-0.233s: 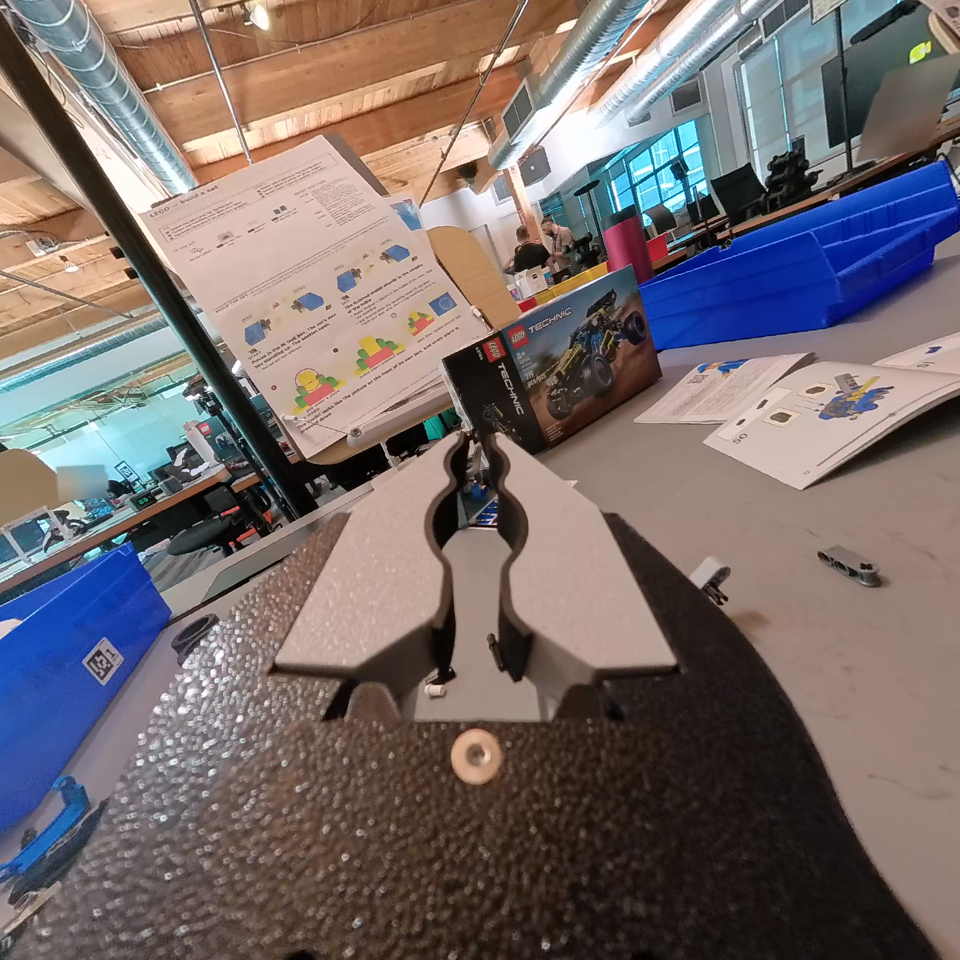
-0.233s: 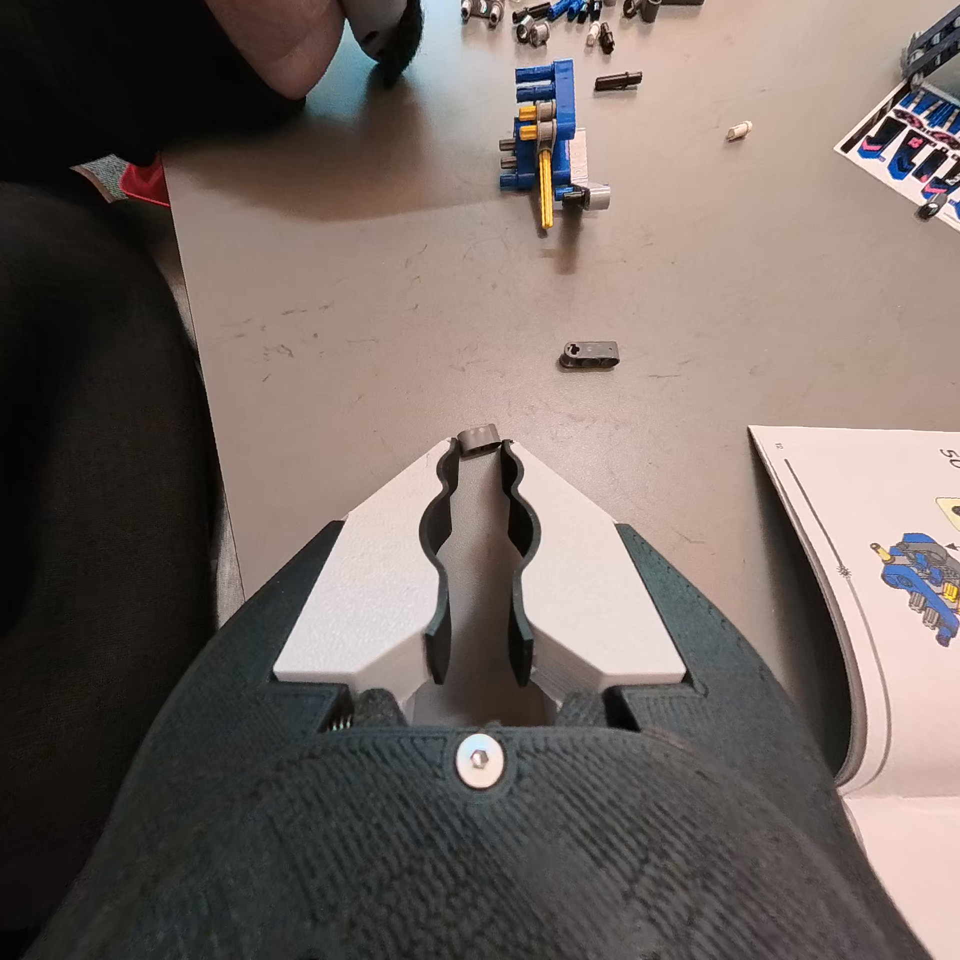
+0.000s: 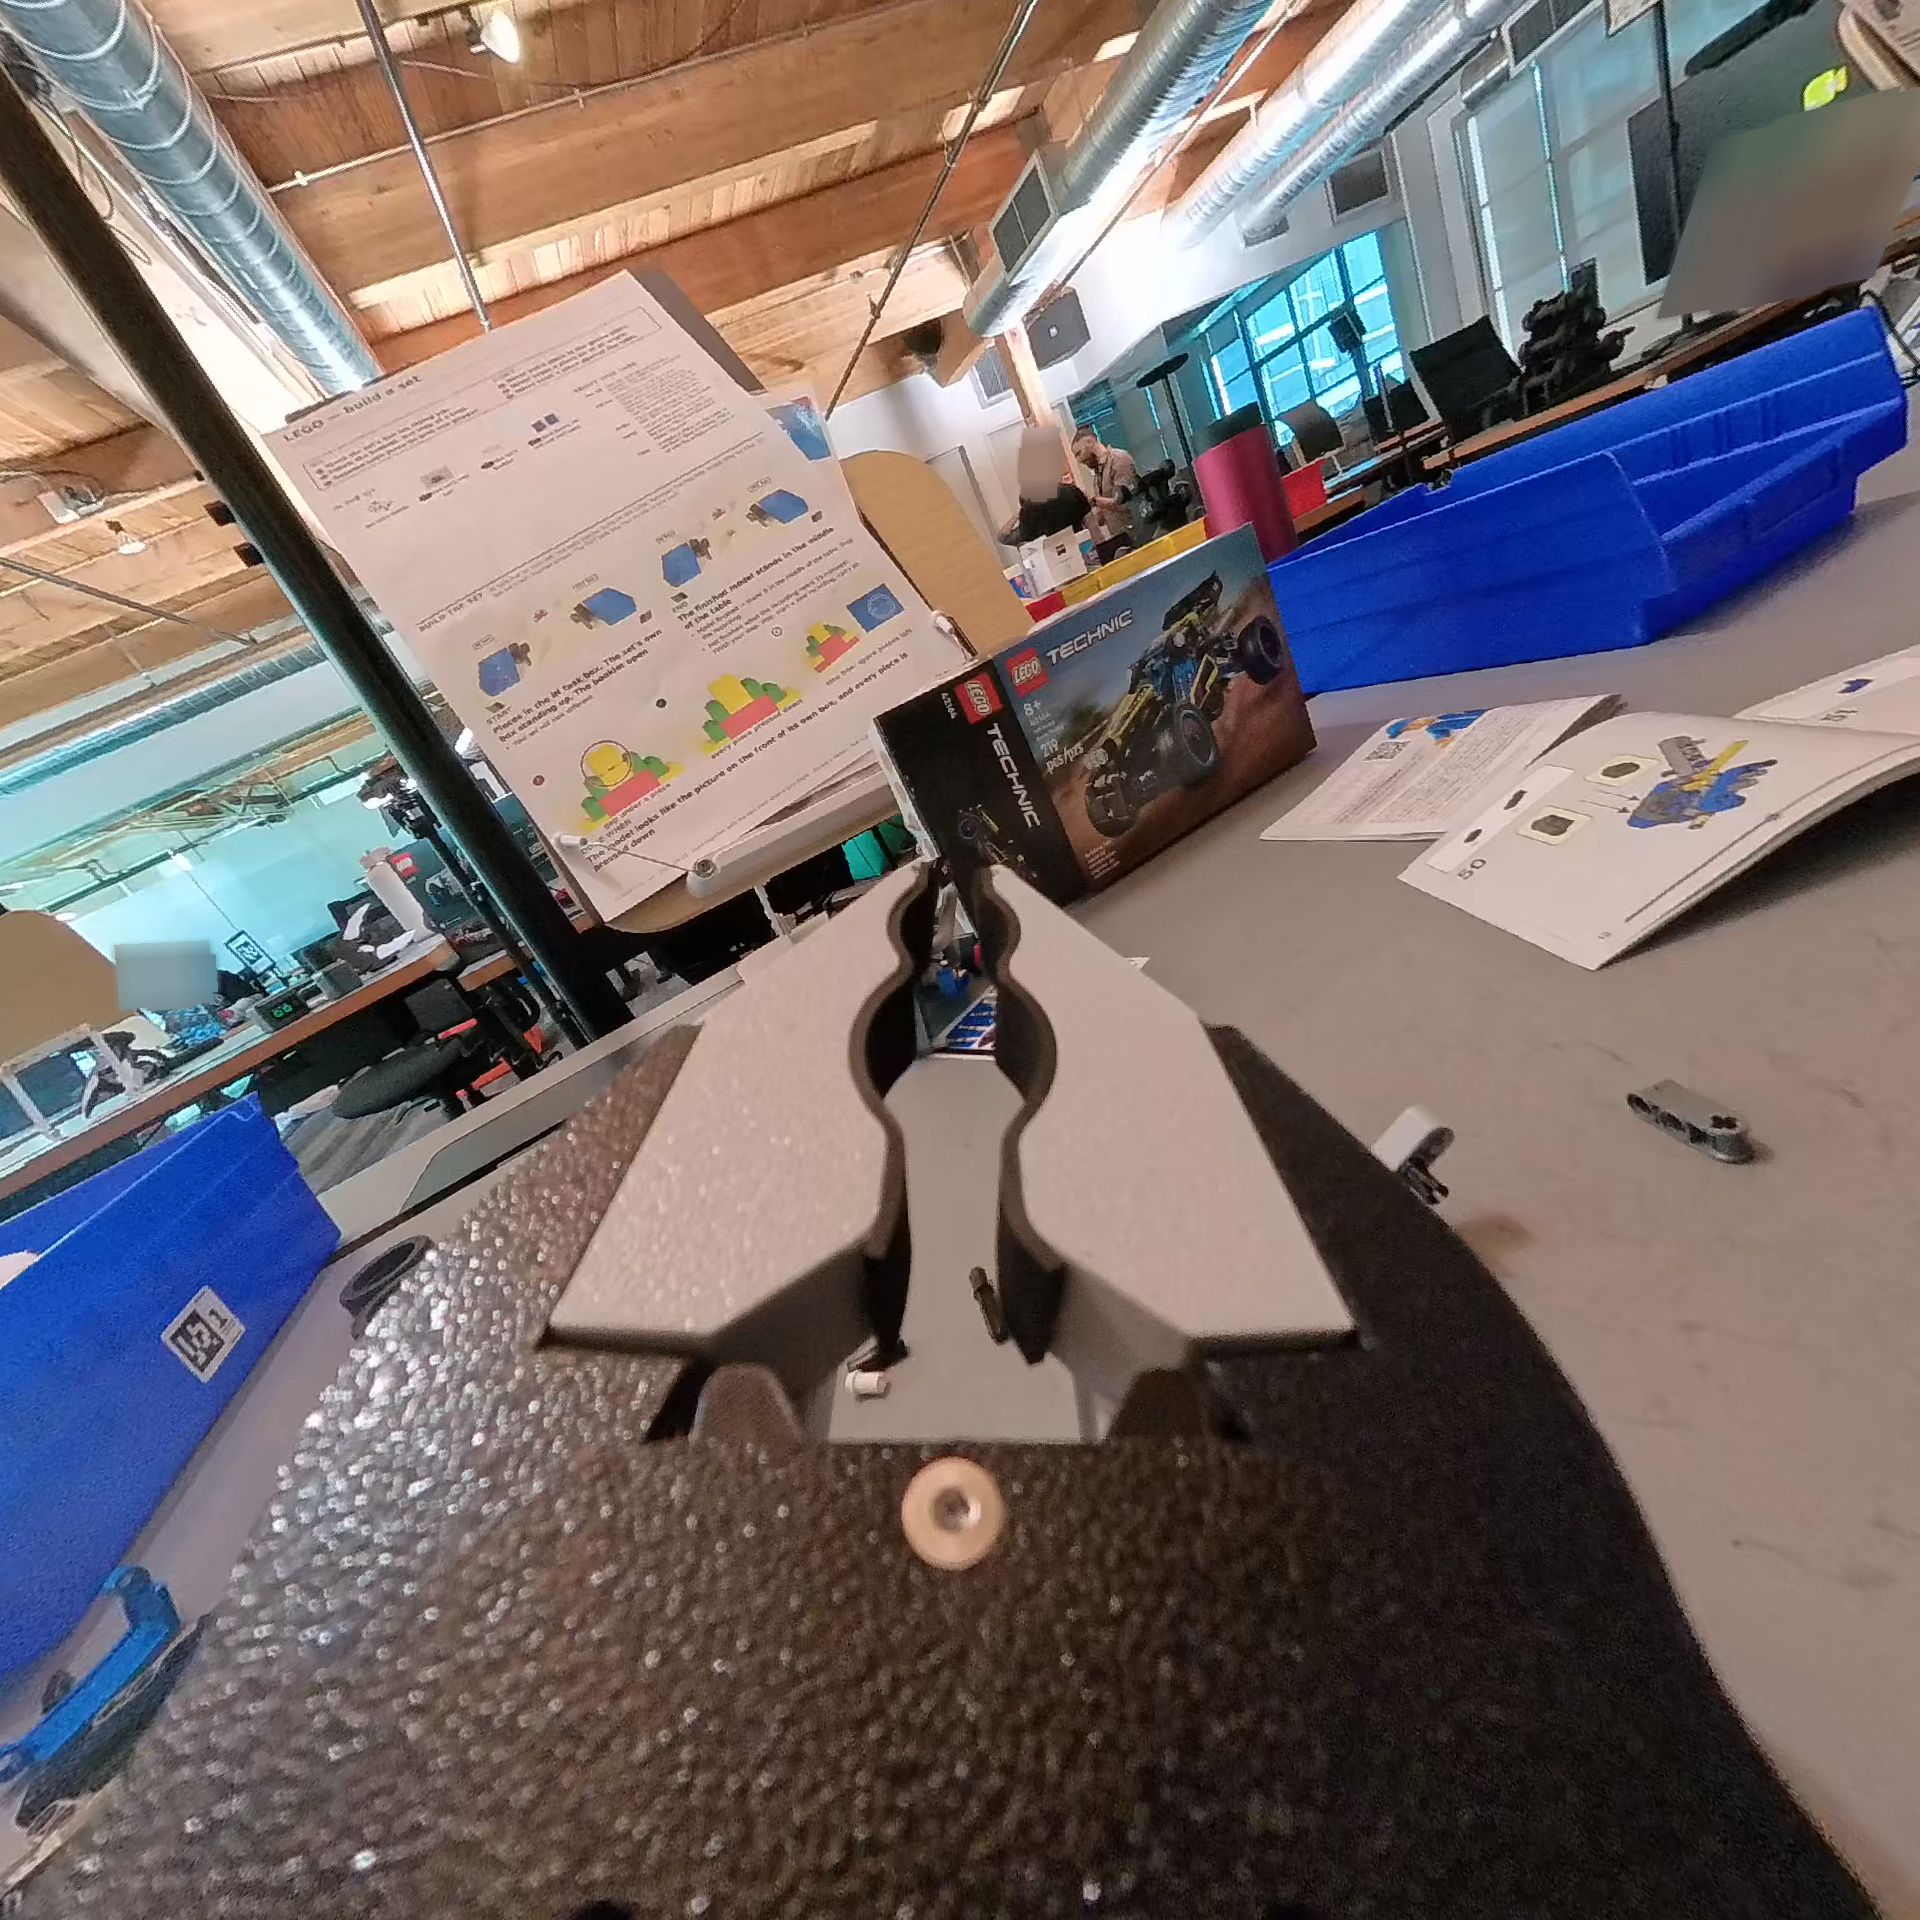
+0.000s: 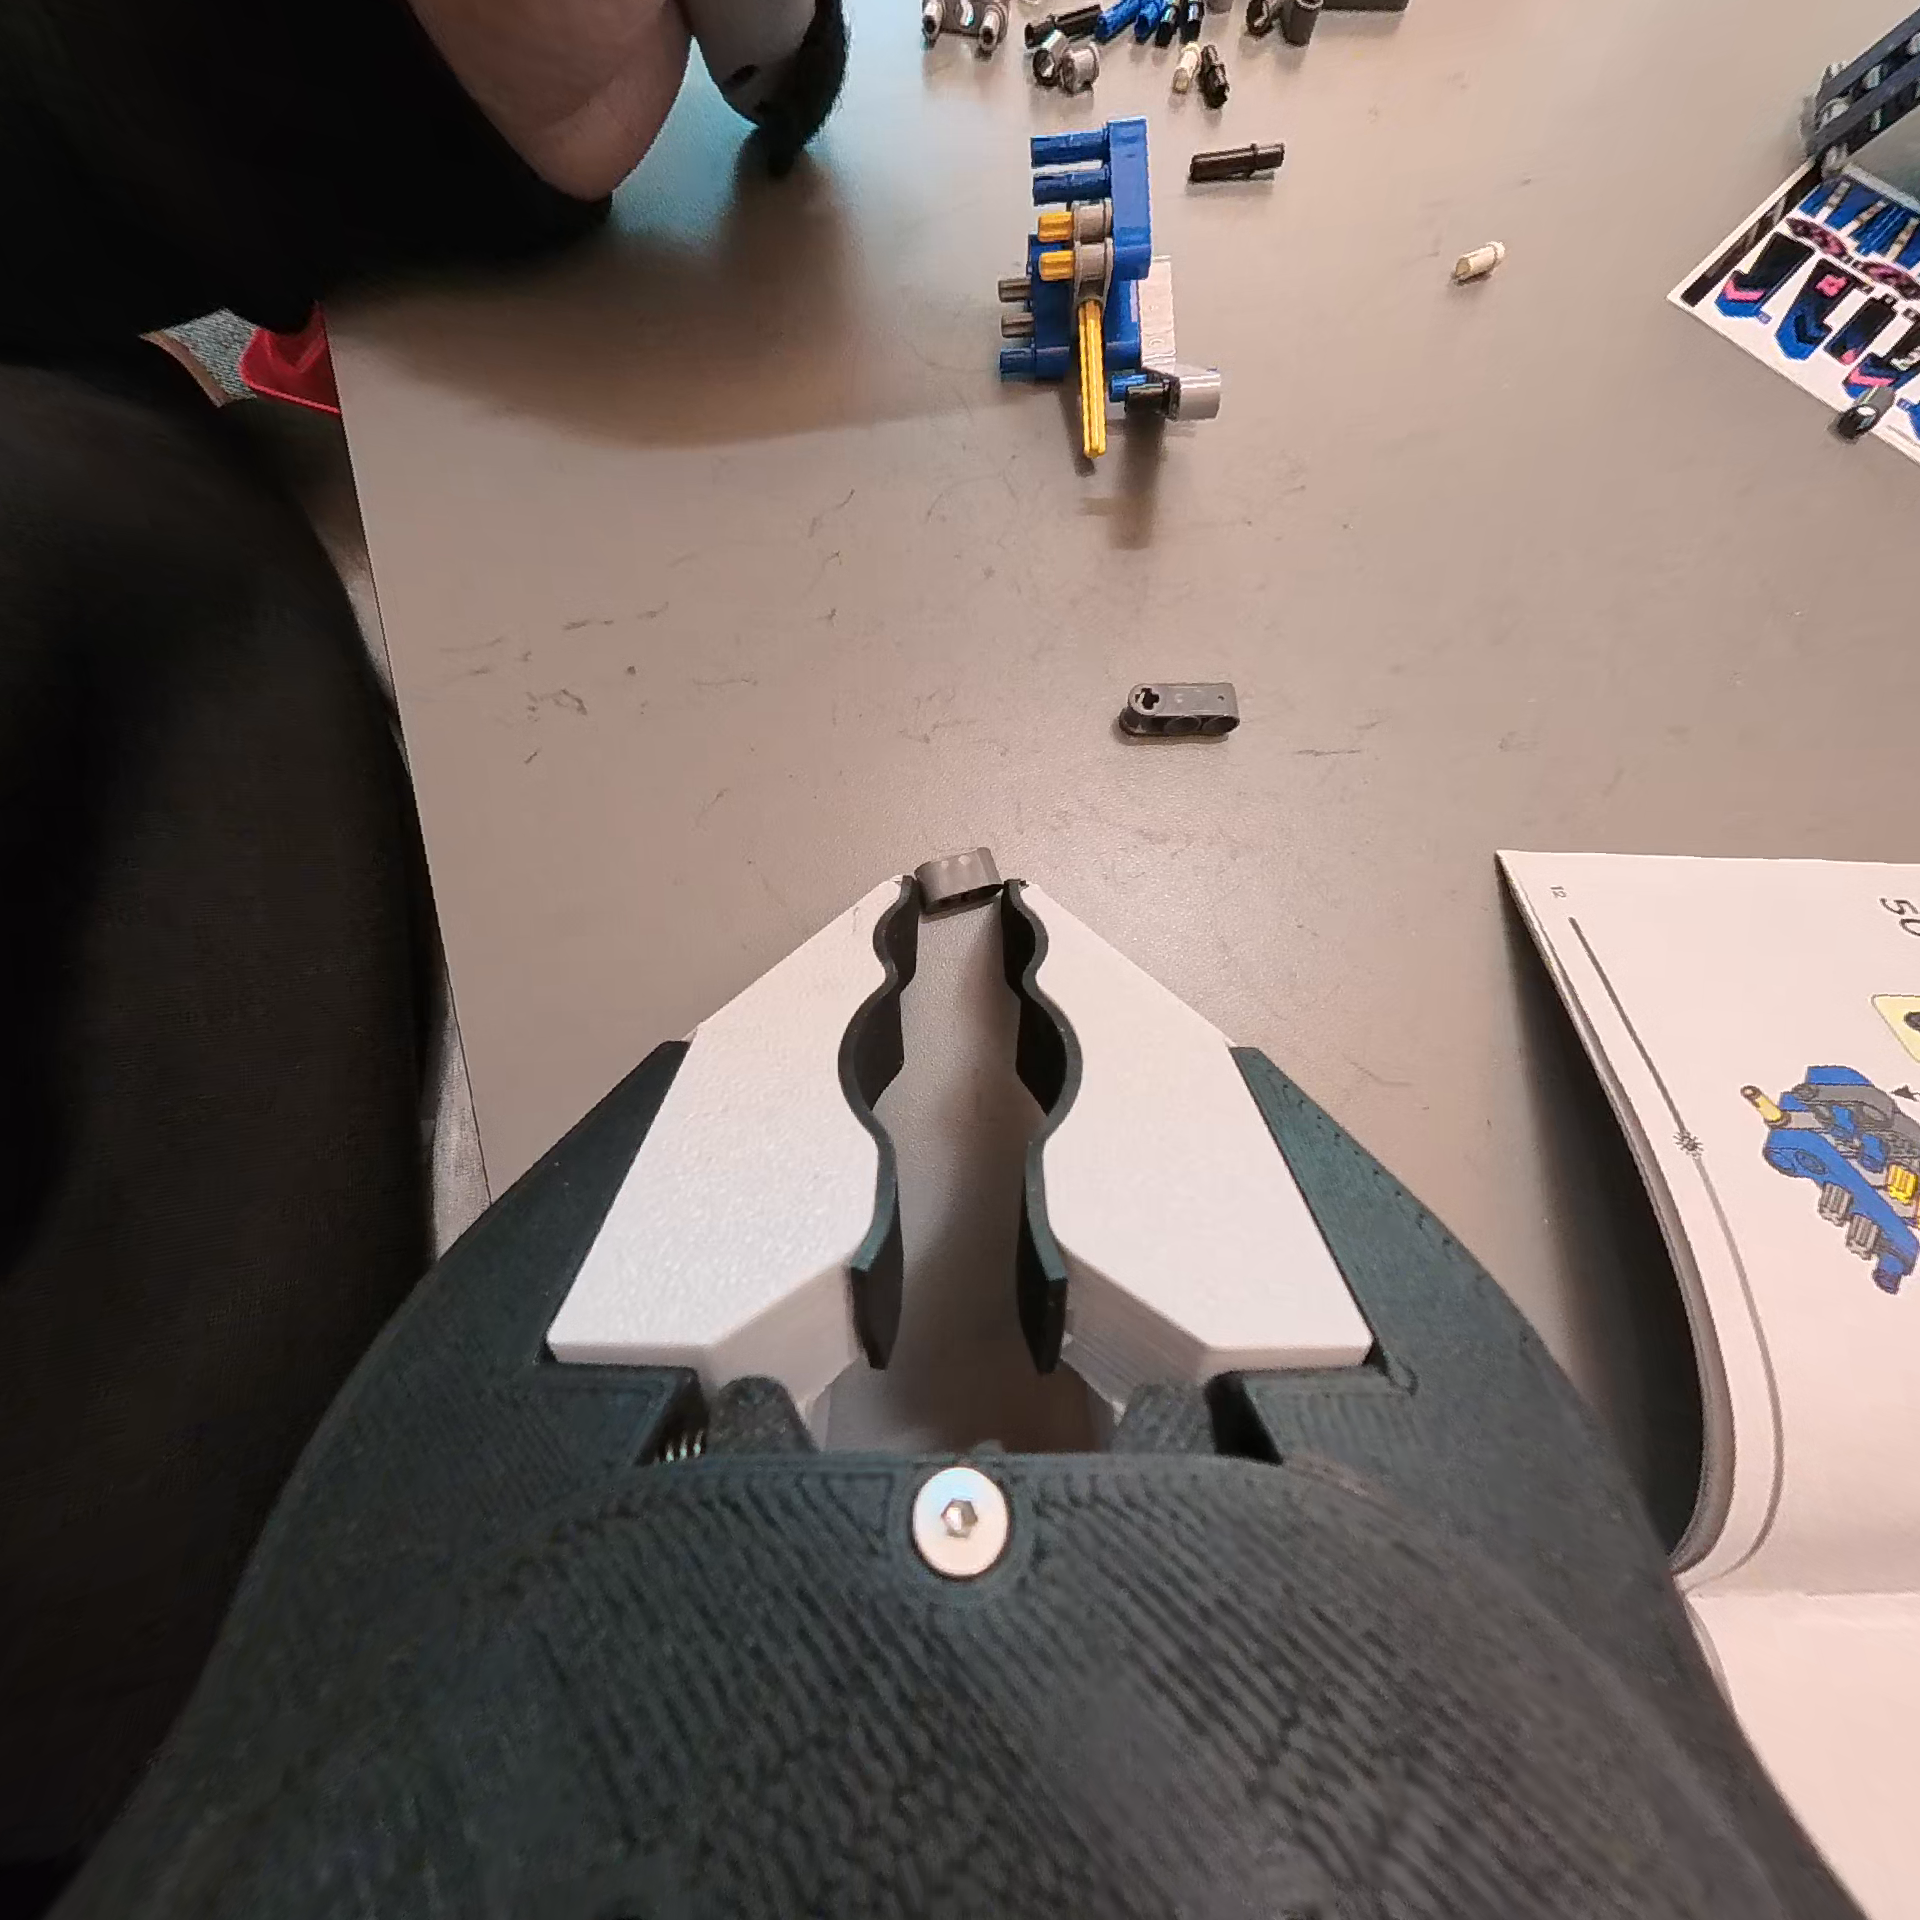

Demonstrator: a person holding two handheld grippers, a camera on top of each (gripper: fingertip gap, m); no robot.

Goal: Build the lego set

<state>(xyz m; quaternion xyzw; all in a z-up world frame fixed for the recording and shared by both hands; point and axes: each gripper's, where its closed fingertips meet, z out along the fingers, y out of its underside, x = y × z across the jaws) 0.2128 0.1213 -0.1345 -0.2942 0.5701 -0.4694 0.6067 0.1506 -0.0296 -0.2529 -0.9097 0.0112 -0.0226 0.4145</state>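
Note:
My right gripper is shut on a small grey lego piece, pinched at the fingertips above the grey table. A partly built blue assembly with a yellow axle lies farther ahead. A dark grey connector lies between them and also shows in the left wrist view. My left gripper points up and away over the table. Its jaws are almost together, with only a narrow slit and nothing seen between them. Its body hides most of the assembly; only a light grey end piece shows.
An open instruction booklet lies to the right, a sticker sheet at far right. Loose pins and parts lie beyond the assembly. The set's box, blue bins and a propped instruction sheet stand farther off. The table edge and a person's dark clothing are at left. One gripper's finger ends stand about 20 centimetres off the other's. From my right tips it is roughly 5 centimetres to the dark grey connector; from my left, 15 centimetres. It turns up in the left wrist view as well.

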